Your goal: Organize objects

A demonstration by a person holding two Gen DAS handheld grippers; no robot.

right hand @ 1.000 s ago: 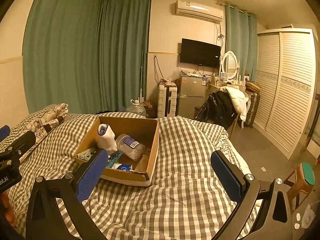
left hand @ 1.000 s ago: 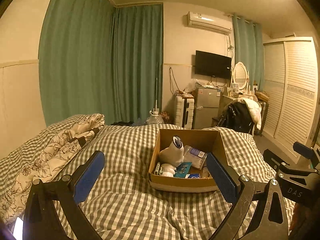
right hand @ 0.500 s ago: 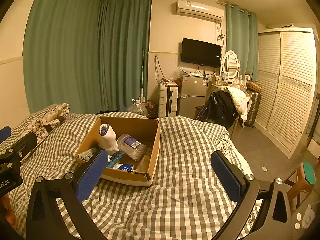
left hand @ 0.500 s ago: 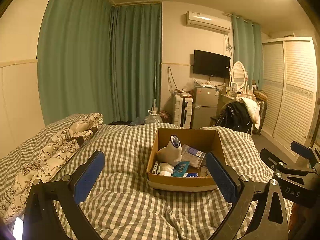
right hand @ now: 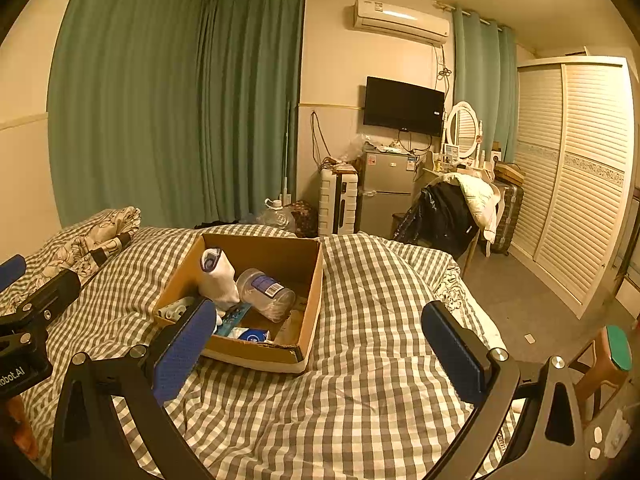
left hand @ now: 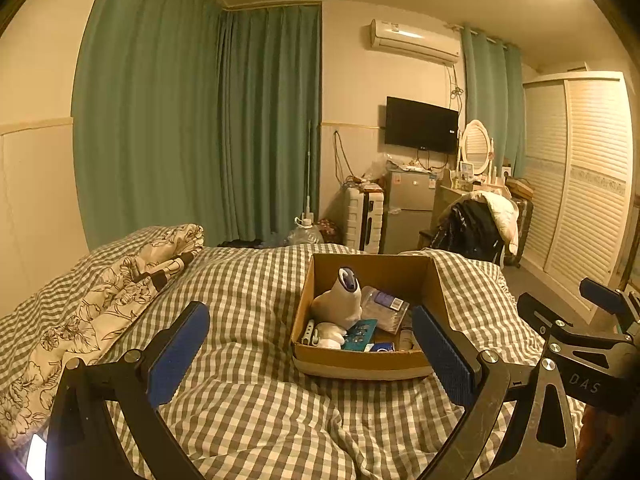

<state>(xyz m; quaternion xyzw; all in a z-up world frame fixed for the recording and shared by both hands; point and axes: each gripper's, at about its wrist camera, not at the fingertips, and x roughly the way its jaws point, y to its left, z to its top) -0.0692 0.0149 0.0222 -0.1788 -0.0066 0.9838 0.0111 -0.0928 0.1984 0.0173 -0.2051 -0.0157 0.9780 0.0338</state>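
Matt cardboard box [left hand: 362,363]; checked cloth bedcover [left hand: 248,280]; clear plastic jar [right hand: 266,294].

Both cameras sit low over the bed [left hand: 248,280], each looking forward between its own tool's fingers toward the far wall. The left view faces the cardboard box [left hand: 362,362] nearly head-on; the right view sees it [right hand: 312,300] from the right. Both share box, curtains [right hand: 248,104] and television [left hand: 421,125]

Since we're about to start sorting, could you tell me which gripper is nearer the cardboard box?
Left, by a small margin. The left gripper faces the cardboard box almost head-on; the right gripper hangs off to the box's right, over the checked bedding.
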